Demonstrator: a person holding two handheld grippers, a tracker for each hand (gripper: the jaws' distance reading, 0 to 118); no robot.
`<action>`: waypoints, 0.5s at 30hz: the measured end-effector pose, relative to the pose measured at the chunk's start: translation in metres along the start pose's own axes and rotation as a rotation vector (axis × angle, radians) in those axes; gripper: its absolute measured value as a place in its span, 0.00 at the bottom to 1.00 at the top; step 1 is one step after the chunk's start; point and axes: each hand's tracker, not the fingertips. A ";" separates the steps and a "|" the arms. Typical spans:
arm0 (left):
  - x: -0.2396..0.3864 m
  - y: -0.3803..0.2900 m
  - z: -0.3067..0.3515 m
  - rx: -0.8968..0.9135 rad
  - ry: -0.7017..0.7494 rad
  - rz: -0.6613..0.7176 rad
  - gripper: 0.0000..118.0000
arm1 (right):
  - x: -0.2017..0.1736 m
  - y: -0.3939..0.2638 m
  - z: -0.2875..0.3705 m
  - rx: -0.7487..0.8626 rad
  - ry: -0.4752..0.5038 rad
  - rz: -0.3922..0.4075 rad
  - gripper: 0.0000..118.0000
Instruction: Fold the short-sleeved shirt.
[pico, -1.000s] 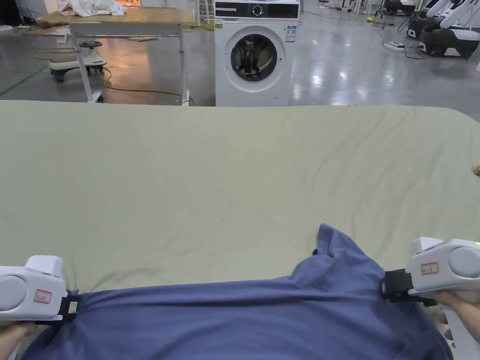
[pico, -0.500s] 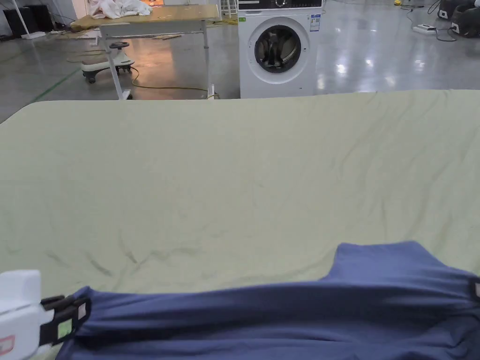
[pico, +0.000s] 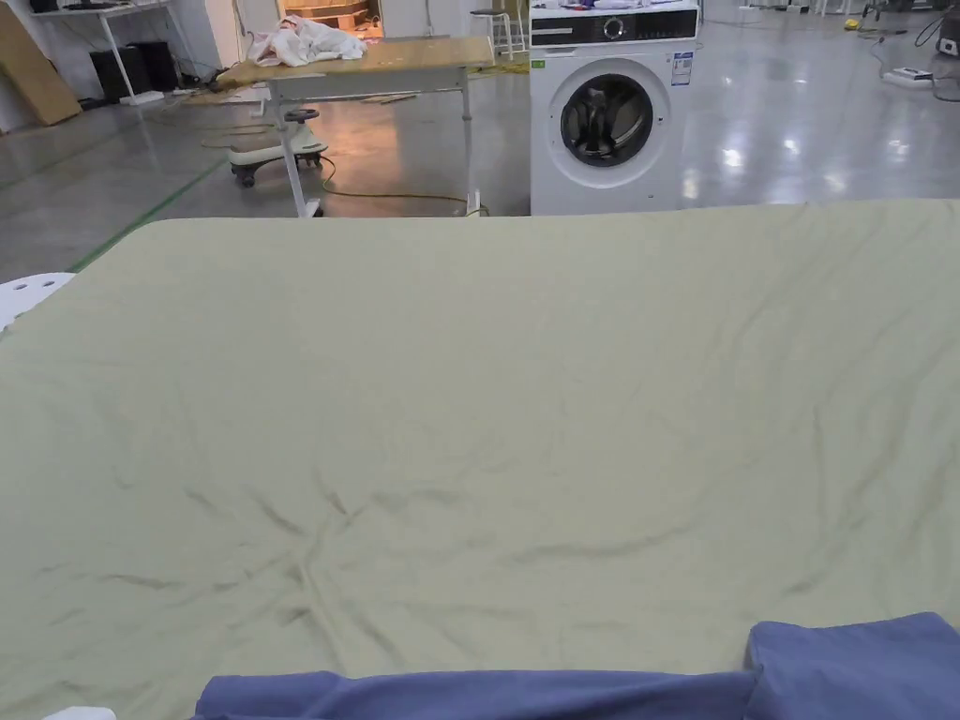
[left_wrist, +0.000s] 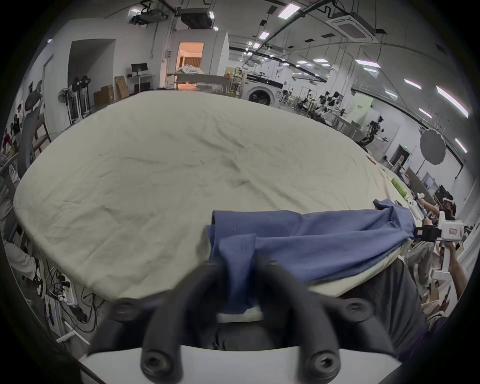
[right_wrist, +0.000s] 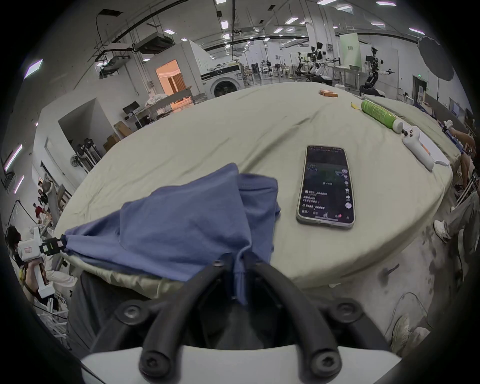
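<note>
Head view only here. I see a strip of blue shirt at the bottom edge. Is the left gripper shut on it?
Observer: Yes. In the left gripper view the left gripper has both jaws pressed on a bunched edge of the shirt.
Operator: Right one?
Observer: The right gripper is shut on the shirt's other end, and the cloth is stretched between the two.
Operator: Anything near the shirt?
Observer: A phone lies on the sheet beside the shirt's right end, not touching it.
</note>
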 end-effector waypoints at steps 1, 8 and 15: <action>0.004 -0.002 0.004 0.021 0.019 -0.006 0.59 | -0.003 0.000 0.002 0.006 -0.022 0.028 0.46; 0.039 0.001 0.078 0.334 0.048 -0.055 0.69 | -0.045 0.017 0.043 0.251 0.004 0.131 0.58; 0.086 -0.007 0.114 0.450 0.025 -0.086 0.34 | -0.109 0.030 0.060 0.392 0.100 0.209 0.17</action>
